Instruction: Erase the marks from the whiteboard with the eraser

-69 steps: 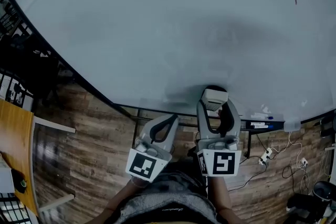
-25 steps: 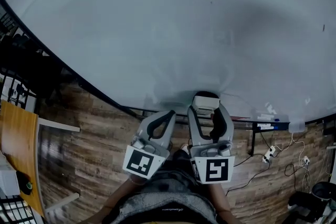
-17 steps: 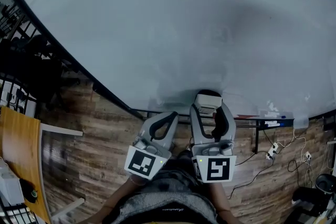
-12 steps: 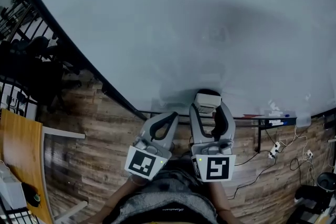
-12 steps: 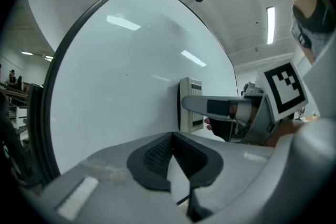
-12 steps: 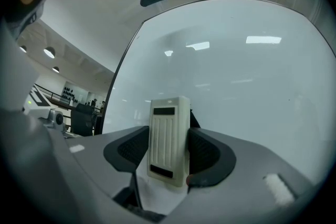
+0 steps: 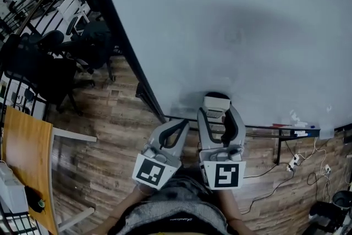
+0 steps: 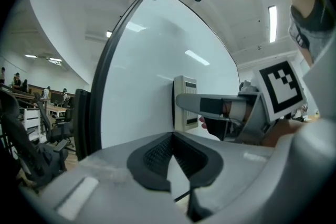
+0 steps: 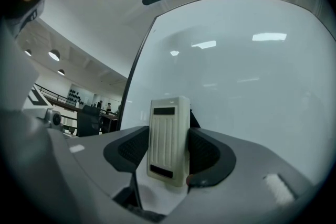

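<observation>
The whiteboard (image 7: 236,14) fills the upper right of the head view; its surface is pale grey with only faint smudges. A white ribbed eraser (image 7: 215,103) is held upright at the board's lower edge, with my right gripper (image 7: 216,111) shut on it. In the right gripper view the eraser (image 9: 168,136) stands between the dark pads in front of the board (image 9: 247,86). My left gripper (image 7: 178,126) hangs just left of the right one, shut with nothing in it. In the left gripper view its tips (image 8: 172,136) meet, and the eraser (image 8: 185,102) shows beyond them.
The board's black left frame (image 7: 118,41) runs down to a tray with markers (image 7: 300,131). Cables and a power strip (image 7: 294,161) lie on the wood floor at right. Black chairs (image 7: 49,63) and a wooden desk (image 7: 22,157) stand at left.
The head view has swung, so the board's left edge and the chairs now sit much nearer the middle. Both grippers keep their places, the eraser still in the right one.
</observation>
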### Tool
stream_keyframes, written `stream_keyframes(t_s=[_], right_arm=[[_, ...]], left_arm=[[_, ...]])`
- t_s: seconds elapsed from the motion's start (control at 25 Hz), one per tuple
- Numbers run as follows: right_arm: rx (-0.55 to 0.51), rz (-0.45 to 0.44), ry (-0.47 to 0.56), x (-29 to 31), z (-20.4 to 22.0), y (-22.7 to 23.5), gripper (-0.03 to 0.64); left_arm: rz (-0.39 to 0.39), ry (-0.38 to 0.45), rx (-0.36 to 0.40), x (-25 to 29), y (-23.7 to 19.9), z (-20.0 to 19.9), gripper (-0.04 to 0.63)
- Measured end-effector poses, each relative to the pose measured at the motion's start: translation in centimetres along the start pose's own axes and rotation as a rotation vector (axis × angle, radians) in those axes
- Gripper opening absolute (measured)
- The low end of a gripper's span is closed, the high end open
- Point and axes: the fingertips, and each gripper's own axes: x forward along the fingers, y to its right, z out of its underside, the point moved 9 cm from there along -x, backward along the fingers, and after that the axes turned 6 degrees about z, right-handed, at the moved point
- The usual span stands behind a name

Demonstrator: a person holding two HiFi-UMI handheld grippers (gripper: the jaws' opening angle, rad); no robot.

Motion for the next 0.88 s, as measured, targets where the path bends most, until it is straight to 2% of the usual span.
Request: stream_keyframes(t_s=[0.4,0.64,0.88], right_arm=[[-0.015,-0.116,0.011,2.7,-0.3,-5.7,0.244],[-0.034,-0.128,0.025,3.1,-0.6,-7.5,0.244],[-0.056,-0.118,0.046,3.0,-0.2,-7.9,0.244]], left_arm=[[-0.091,0.019,-0.007,-3.9,-3.6,-0.2,0.003],[-0.118,0.024,-0.021,-5.6,-4.6,-0.1,0.003],[-0.112,0.015,-0.03,-6.1,-4.7,0.2,0.003]])
